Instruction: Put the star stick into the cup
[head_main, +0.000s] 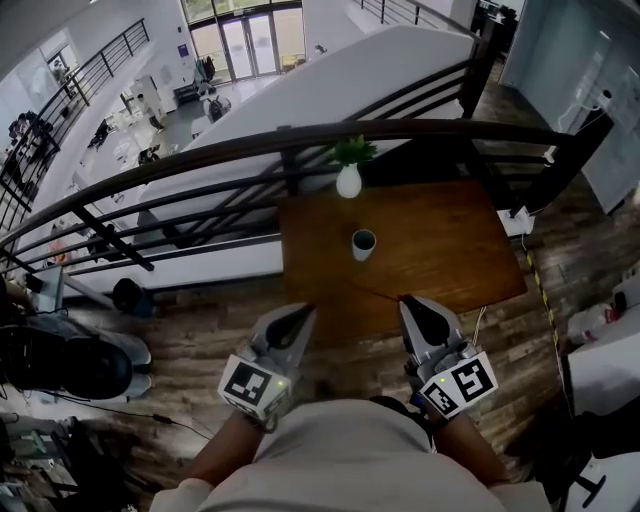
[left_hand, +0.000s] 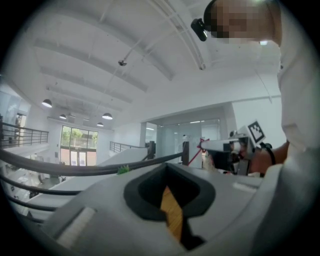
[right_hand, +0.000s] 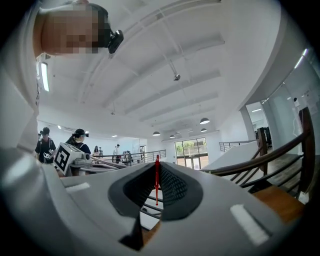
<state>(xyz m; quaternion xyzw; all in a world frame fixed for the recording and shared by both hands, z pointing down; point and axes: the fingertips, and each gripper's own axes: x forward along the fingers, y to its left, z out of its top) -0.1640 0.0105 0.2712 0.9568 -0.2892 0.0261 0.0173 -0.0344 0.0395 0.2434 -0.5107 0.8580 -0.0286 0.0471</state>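
Star stick (right_hand: 156, 182): thin, red, pinched between the closed jaws of right tool (head_main: 410, 302), at the near edge of the counter (head_main: 460, 250). Cup (head_main: 364, 243): upright, mid-counter, well apart from the stick. Left tool (head_main: 302, 311): closed, empty. Handling: carry the stick over the rim, turn it vertical, lower it centred, then release.

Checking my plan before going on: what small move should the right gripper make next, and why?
Probably carry the right gripper forward toward the cup: it is shut on the star stick, and the cup stands upright ahead.
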